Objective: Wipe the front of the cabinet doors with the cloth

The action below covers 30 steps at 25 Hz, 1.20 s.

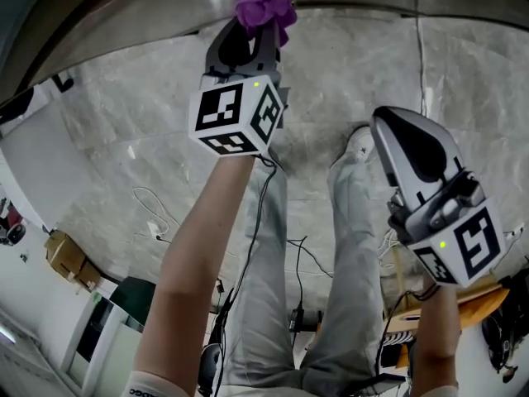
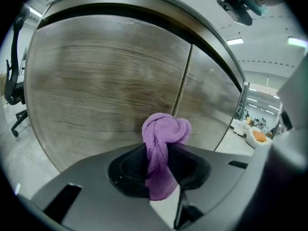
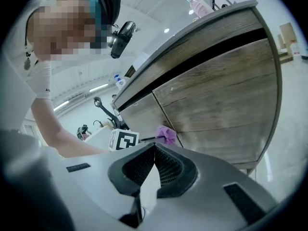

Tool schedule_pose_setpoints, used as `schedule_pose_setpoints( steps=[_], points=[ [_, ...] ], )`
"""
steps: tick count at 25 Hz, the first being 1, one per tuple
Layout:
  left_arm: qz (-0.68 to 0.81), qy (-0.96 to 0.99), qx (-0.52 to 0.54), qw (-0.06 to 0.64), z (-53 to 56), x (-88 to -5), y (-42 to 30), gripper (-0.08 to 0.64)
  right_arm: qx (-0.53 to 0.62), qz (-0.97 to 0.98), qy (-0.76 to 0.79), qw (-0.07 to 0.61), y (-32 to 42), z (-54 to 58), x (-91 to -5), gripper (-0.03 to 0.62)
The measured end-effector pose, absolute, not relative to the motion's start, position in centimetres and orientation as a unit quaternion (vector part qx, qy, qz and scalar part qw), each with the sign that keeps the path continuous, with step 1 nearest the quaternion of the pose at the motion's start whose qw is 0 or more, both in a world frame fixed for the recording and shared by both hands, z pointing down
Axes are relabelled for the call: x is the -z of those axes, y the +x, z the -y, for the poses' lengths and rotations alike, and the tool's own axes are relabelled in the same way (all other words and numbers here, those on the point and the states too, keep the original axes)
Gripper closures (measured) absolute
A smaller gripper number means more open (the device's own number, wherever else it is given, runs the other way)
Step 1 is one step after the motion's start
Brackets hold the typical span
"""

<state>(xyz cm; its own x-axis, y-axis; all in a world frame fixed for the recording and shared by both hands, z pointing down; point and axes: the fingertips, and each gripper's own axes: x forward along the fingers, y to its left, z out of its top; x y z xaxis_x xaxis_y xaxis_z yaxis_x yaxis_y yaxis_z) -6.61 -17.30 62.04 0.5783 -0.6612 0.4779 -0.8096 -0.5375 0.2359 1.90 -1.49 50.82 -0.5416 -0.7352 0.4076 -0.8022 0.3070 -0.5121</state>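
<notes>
My left gripper (image 1: 252, 35) is shut on a bunched purple cloth (image 1: 264, 7), which sits up against the wood-grain cabinet doors. In the left gripper view the cloth (image 2: 164, 136) sticks out past the jaws and meets the lower part of the left door (image 2: 106, 85), close to the vertical seam (image 2: 182, 85) between the two doors. My right gripper (image 1: 395, 143) hangs back from the cabinet, lower and to the right, shut with nothing in it (image 3: 154, 150). The right gripper view shows the cloth (image 3: 166, 134) against the doors (image 3: 221, 100) from the side.
A grey countertop (image 3: 202, 20) overhangs the doors, with a dark recess under it. Bottles (image 3: 195, 3) stand on top. My legs and shoe (image 1: 357, 143) are on the pale marbled floor (image 1: 149, 114), with cables (image 1: 153, 213) and a cardboard box (image 1: 66, 255) behind me.
</notes>
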Motion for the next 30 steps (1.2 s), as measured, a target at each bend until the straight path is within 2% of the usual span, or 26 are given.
schedule_pose_setpoints(
  steps=[5, 10, 22, 30],
  points=[
    [0.414, 0.866, -0.165, 0.227, 18.2, -63.0, -6.1, 0.454, -0.353, 0.787, 0.505, 0.040, 1.9, 1.2, -52.3, 0.565],
    [0.405, 0.868, -0.176, 0.227, 19.2, -63.8, -9.3, 0.454, -0.353, 0.783, 0.511, 0.033, -1.1, 2.7, -53.0, 0.565],
    [0.419, 0.858, -0.224, 0.193, 23.7, -65.0, -24.2, 0.454, -0.347, 0.814, 0.465, 0.030, -13.3, 8.2, -53.4, 0.565],
    [0.451, 0.839, -0.250, 0.172, 25.8, -65.3, -31.6, 0.454, -0.346, 0.828, 0.439, 0.051, -16.3, 9.1, -53.9, 0.565]
  ],
)
